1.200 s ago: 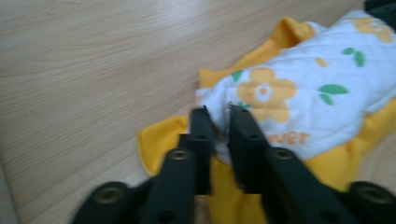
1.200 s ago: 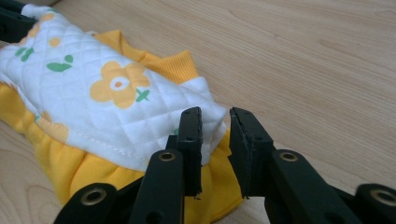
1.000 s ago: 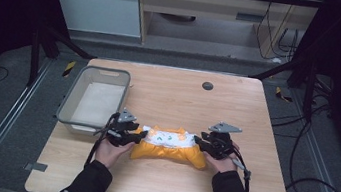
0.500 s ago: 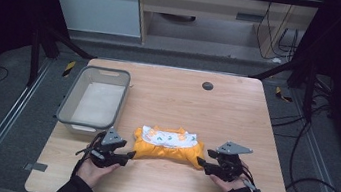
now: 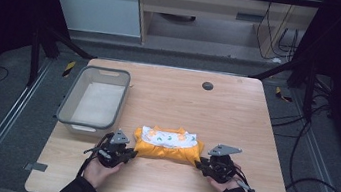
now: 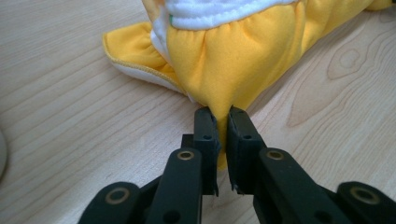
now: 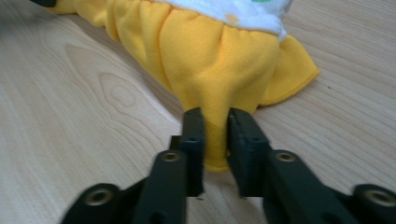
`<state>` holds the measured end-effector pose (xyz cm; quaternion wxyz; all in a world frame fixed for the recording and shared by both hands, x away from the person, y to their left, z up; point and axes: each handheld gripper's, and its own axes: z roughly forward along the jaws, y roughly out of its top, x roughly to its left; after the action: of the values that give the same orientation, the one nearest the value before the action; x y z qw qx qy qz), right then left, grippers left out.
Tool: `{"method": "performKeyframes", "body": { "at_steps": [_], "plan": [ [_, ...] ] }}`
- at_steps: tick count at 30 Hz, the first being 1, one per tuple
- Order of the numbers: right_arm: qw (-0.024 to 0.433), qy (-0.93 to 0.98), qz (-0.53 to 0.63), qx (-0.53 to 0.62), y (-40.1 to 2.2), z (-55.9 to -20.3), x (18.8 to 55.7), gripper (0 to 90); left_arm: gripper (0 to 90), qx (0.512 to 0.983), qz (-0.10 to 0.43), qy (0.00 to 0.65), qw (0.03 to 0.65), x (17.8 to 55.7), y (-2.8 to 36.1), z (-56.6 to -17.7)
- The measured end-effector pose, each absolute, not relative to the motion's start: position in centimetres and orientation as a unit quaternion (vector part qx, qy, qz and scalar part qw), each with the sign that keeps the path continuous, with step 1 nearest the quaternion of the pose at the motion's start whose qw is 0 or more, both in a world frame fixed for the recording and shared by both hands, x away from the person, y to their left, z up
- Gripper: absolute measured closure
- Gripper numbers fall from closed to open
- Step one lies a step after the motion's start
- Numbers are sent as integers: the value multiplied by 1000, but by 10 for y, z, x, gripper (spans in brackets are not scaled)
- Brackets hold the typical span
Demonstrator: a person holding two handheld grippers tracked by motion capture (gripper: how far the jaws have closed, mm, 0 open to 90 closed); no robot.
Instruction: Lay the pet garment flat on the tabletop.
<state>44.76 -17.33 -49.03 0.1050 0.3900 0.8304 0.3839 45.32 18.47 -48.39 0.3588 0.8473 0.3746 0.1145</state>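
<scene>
A yellow cloth diaper (image 5: 167,145) with a white printed lining lies folded on the wooden table (image 5: 236,115), near its front edge. My left gripper (image 5: 131,152) sits at the diaper's left end. Its jaws have just been closing, and in the left gripper view the left gripper (image 6: 223,126) pinches a fold of the yellow diaper (image 6: 224,60). My right gripper (image 5: 199,163) is at the right end. Its jaws have also just been closing, and in the right gripper view the right gripper (image 7: 215,126) is shut on the diaper (image 7: 210,60) edge.
A grey plastic basin (image 5: 93,100) stands at the table's left side, just behind my left hand. A small dark round cap (image 5: 207,85) sits near the far edge. Metal frame rails run along both sides of the table.
Both hands drew back from the diaper's ends toward the front edge and sank. The jaws stood open half a second ago and now grip the diaper's two near corners.
</scene>
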Motion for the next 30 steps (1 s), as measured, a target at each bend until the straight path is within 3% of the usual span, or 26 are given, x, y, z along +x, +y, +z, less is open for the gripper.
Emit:
{"method": "performKeyframes", "body": {
  "at_steps": [4,13,19,23,27,30],
  "plan": [
    [104,828,397,381,-176,-480,445,836,846,845,111,371,368,450,188,-477],
    [81,811,455,358,-194,-443,415,820,845,828,93,346,432,414,208,-436],
    [53,821,435,367,-204,-456,399,803,828,850,65,344,393,397,201,-460],
    [56,837,396,374,-199,-474,401,761,695,863,88,344,359,395,195,-475],
    [71,841,389,370,-196,-480,402,683,461,849,116,348,380,393,200,-473],
    [88,827,413,372,-199,-472,401,622,359,835,124,354,403,389,207,-468]
  ]
}}
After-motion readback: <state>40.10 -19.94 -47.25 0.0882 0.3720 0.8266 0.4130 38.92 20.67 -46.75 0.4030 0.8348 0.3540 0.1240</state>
